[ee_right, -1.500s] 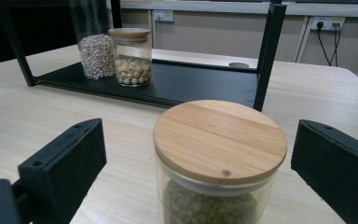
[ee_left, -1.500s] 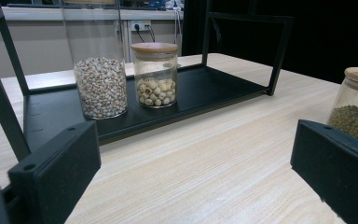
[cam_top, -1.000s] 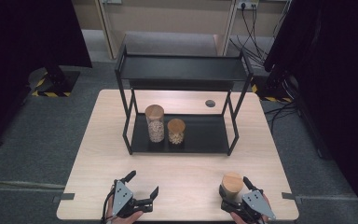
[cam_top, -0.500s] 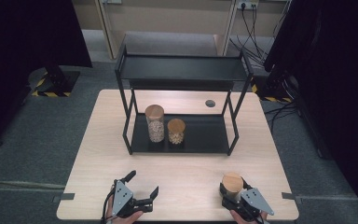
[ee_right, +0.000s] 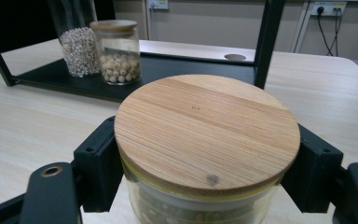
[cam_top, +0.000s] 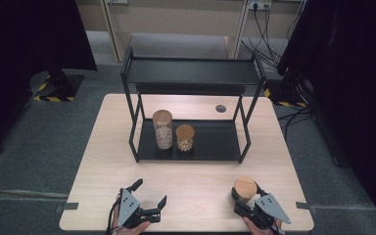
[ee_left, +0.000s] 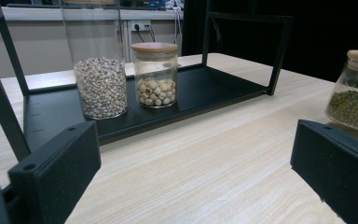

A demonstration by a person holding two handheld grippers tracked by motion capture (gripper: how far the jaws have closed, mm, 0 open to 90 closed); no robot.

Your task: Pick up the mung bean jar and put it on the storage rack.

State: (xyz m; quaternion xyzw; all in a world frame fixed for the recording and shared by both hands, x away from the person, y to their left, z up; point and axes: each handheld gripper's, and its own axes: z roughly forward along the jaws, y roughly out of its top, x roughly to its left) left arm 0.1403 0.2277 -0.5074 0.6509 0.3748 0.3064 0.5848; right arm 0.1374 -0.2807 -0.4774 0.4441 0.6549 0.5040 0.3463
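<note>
A glass jar of green beans with a round wooden lid (cam_top: 245, 187) stands on the table near its front right edge. My right gripper (cam_top: 246, 193) is shut on it, one black jaw pressed on each side of the glass just under the lid (ee_right: 205, 126). At the front left my left gripper (cam_top: 151, 192) rests low over the table, open, with bare wood between its jaws (ee_left: 196, 163). The left gripper view has the green-bean jar (ee_left: 356, 93) at its right edge.
A black two-level metal rack (cam_top: 210, 142) stands mid-table. On its lower tray are a tall jar of pale grains (cam_top: 163, 129) and a shorter jar of round seeds (cam_top: 184, 137), both with wooden lids. A round cable hole (cam_top: 220, 108) lies behind.
The right gripper with the jar has shifted very slightly; the left gripper and the rack's jars have stayed where they were.
</note>
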